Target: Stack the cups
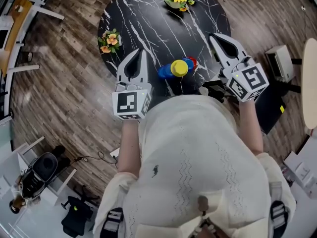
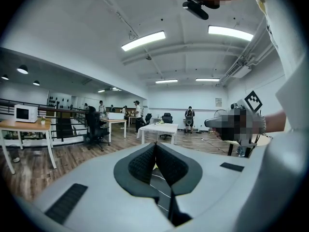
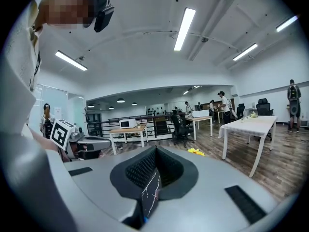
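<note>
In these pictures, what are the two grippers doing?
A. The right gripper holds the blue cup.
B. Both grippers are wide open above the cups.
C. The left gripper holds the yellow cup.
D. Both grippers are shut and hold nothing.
D: the jaws of the left gripper and of the right gripper meet with nothing between them, while the cups lie on the black table between the grippers.

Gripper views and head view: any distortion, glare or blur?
Left gripper view: heavy fisheye, dark vignette at corners, ceiling lights blown out, background sharp. Right gripper view: same fisheye, light strip blown out. Head view: sharp, evenly lit, no motion blur.
</note>
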A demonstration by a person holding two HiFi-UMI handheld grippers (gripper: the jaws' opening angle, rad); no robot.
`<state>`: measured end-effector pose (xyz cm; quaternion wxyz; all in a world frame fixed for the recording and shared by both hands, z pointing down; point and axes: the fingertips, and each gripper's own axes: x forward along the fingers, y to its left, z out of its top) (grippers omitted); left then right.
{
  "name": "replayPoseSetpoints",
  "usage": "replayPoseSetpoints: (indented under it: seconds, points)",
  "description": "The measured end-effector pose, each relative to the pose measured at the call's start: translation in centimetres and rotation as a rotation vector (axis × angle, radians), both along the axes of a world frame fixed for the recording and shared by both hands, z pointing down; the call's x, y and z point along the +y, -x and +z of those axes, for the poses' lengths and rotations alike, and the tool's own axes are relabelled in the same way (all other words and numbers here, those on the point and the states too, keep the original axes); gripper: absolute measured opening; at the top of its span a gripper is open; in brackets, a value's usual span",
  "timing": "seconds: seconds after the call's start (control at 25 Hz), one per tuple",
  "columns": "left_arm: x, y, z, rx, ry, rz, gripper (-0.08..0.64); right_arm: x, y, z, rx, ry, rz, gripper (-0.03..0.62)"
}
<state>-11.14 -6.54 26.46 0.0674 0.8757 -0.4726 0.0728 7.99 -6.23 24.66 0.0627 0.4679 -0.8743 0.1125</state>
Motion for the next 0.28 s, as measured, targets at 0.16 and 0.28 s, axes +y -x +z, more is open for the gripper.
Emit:
replayPoseSetpoints:
  seconds: [0.16, 0.28]
  points:
    - [0.27, -0.16, 0.12, -0.013, 0.004, 0.005, 0.021, 0.06, 0.03, -0.1, 0.006, -0.002, -0.009, 0.006]
    - [0.45, -0.31, 0.3, -0.017, 0.009, 0.012, 0.021, 0.1, 0.07, -0.1, 0.007, 0.001, -0.01, 0.006]
